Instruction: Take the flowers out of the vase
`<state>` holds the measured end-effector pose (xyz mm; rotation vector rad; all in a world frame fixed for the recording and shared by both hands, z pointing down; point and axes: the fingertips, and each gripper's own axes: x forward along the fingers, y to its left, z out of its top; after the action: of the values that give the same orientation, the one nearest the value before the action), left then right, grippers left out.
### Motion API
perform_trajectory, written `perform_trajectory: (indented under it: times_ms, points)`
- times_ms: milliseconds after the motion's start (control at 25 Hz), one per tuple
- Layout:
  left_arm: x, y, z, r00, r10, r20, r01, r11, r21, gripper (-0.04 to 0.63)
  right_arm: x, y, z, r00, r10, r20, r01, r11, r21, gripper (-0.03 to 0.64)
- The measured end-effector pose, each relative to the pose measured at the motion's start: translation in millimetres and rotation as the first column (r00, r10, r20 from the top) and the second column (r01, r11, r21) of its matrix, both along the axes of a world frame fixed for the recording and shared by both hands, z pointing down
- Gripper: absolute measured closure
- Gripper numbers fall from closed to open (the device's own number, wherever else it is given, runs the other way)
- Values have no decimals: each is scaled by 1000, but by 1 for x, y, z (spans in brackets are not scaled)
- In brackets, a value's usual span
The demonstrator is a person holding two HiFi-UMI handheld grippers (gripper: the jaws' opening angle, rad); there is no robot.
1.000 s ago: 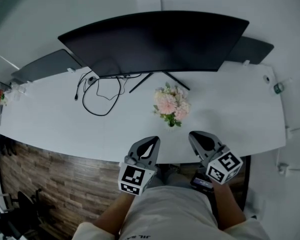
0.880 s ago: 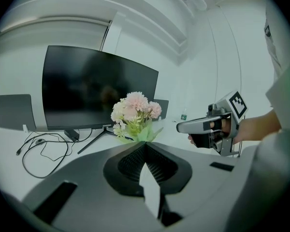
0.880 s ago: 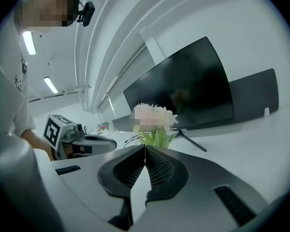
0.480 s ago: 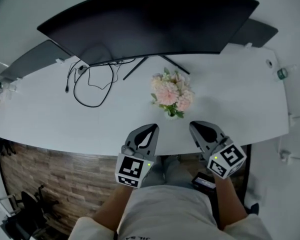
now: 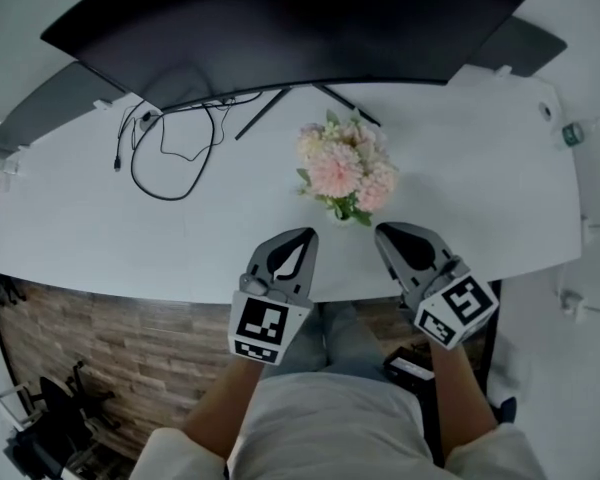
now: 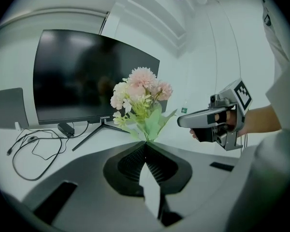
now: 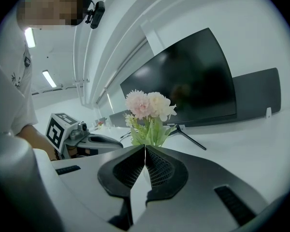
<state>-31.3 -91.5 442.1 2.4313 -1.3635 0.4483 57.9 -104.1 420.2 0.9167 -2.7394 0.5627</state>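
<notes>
The flowers [image 5: 345, 168] stand on the white table [image 5: 100, 228], just in front of the foot of the monitor [image 5: 310, 28]. They are a pink and cream bunch with green leaves. I cannot make out the vase under the leaves.

Both tongs are on the side of the flowers away from the monitor, over the table's near edge. The left tongs [image 5: 306, 234] are clenched, their ribbed pads meet, and nothing is between them. The right tongs [image 5: 382, 230] are also clenched and empty. Each tip is near the bunch but does not touch it. The left tip is below and to the left of the leaves in the head view, and the right tip is below and to the right.

The tongs lie nearly side by side, with a gap between them, and both point toward the monitor, tilted a little down. The forearms [image 5: 225, 408] come from the person's body at the bottom of the head view. The marker cubes face up. A black cable [image 5: 165, 163] lies in loops left of the monitor's foot.
</notes>
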Motion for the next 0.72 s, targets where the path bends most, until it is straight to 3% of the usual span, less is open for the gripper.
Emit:
perform_trajectory:
  times_ms: [560,720]
  points:
    - [10,-3,17,999,40,-17,-40,999,-7,591,-9,-8,14,1000,-19,6,19,1000,7,583]
    - [14,-3,26,997,72,-17,-72,997,-31,553,-11,-11,15,1000,-24,11,24,1000,18,580]
